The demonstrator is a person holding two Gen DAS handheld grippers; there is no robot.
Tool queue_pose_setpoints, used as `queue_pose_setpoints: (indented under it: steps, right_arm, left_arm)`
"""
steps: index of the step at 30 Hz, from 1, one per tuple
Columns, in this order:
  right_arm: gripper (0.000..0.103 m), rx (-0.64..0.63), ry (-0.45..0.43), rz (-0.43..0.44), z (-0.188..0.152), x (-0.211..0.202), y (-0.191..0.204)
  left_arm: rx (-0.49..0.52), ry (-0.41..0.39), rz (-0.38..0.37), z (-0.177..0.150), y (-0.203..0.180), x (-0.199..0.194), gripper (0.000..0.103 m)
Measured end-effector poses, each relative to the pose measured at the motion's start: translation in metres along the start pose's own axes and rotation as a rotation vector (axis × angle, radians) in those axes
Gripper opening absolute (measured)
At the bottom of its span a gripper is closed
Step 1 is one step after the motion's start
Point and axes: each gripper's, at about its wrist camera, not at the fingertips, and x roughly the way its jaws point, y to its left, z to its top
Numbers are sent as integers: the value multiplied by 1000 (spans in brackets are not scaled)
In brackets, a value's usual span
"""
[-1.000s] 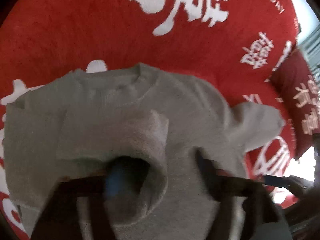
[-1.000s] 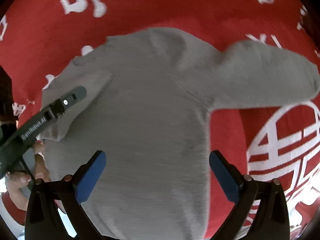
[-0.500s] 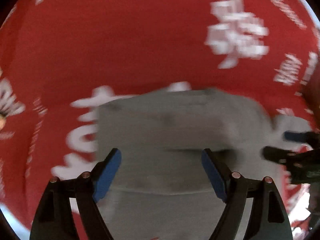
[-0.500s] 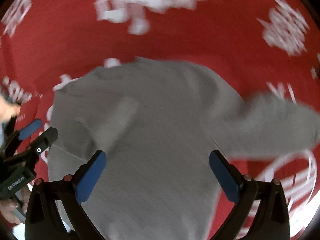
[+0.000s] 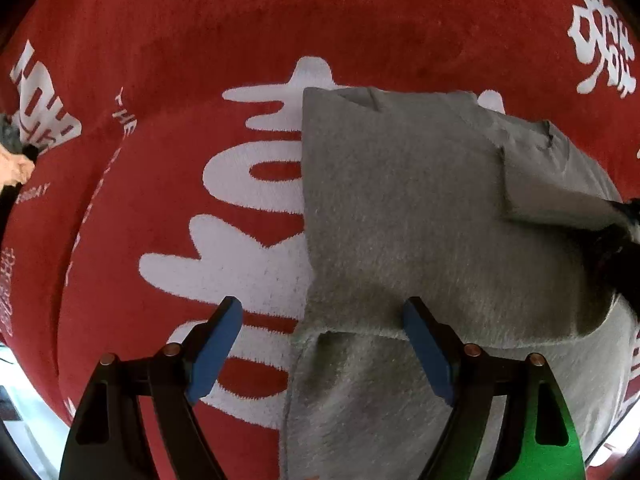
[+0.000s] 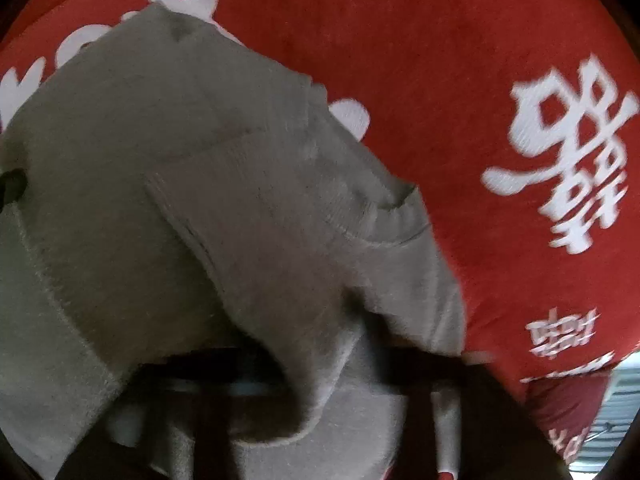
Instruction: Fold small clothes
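A fuzzy red blanket [image 5: 360,32] with white lettering spreads under my soft grey sweater [image 5: 400,208], which lies half folded. My left claw [image 5: 324,348] hangs spread over the sweater's folded edge, holding nothing. My right claw [image 6: 316,364] has just been closing and pinches the ribbed sleeve [image 6: 256,240], doubled across the sweater.

grey sweater [image 6: 224,208], sleeve folded across its body, on a red blanket [image 6: 420,60] with white characters. right gripper [image 6: 320,364] jaws just closed, pinching sleeve cloth.
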Motion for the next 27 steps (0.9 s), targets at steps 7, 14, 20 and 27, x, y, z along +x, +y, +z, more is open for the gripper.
queue_pose_setpoints:
  steps: [7, 14, 20, 27]
  right_arm:
    - [26, 796, -85, 404, -92, 0, -131]
    - [68, 1191, -49, 713, -172, 38, -161]
    - [11, 1298, 16, 742, -183, 58, -183]
    - [8, 1151, -273, 842, -154, 21, -210]
  left_arm:
    - [5, 6, -10, 2, -1, 2, 83]
    - [3, 10, 9, 3, -2, -2, 83]
    - [17, -50, 22, 23, -7, -24, 83]
    - [16, -85, 44, 45, -11, -25, 83]
